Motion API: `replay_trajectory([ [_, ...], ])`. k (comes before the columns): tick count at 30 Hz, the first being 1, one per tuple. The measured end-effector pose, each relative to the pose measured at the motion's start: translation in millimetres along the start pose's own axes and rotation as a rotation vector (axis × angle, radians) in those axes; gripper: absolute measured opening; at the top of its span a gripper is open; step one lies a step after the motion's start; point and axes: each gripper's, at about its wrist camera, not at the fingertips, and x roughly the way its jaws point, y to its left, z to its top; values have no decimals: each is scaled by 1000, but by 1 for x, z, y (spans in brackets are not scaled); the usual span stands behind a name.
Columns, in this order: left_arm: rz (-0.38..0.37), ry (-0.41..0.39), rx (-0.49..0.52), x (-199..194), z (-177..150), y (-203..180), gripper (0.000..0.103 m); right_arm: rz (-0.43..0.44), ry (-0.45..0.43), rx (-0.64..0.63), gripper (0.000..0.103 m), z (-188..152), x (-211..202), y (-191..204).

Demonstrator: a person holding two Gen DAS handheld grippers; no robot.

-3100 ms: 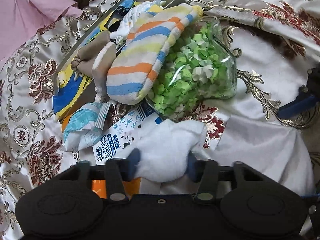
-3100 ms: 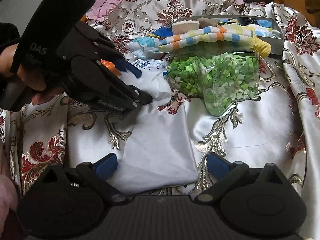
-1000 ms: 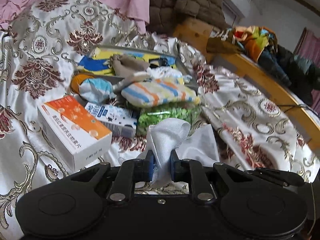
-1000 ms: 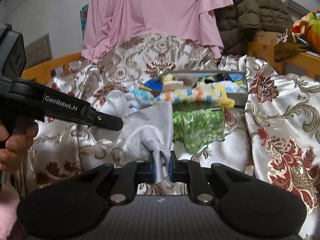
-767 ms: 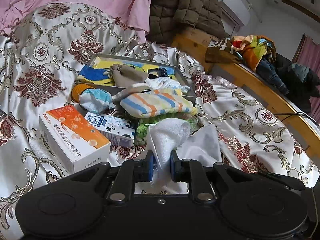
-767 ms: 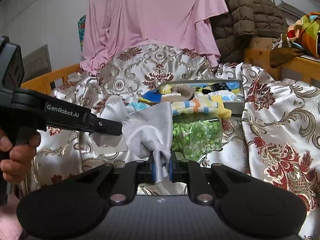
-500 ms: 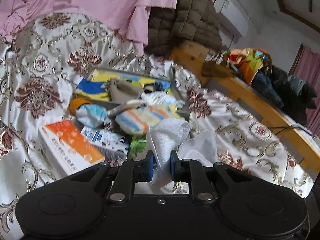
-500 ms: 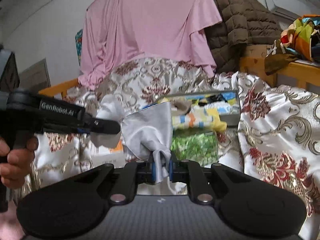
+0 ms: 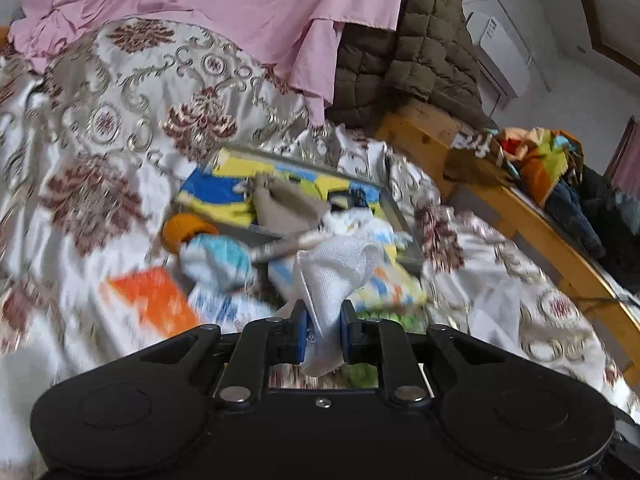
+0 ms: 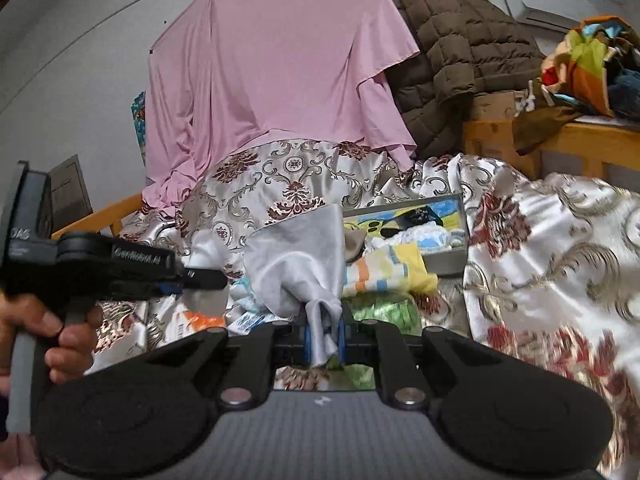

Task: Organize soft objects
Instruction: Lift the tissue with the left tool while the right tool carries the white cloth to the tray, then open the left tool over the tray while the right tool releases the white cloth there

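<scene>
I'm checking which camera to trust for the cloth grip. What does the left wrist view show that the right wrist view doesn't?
Only the left wrist view shows the left claw from behind, shut on the bunched end of the white cloth, plus an orange roll.

Only the right wrist view shows the left claw from the side, a hand gripping its handle, and the cloth spread between both claws.

Both show the cloth, the grey tray, the striped sock, the pink sheet and the brown jacket.
</scene>
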Motion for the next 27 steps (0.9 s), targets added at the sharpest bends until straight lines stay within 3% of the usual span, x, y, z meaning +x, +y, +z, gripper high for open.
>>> replay_trajectory([
  [4,9,-38,-6,33,33,8,18,24,-8,-16,13,35,49,-8],
  [9,31,-73,63,86,85,18,19,56,-21,-51,13,84,132,-14],
  [16,75,-31,51,181,142,53,19,39,43,-9,13,122,246,-38],
  [21,114,43,-7,243,153,75,19,-6,143,23,13,122,308,-60],
  [27,155,117,4,280,149,87,19,-50,264,30,13,117,350,-75],
])
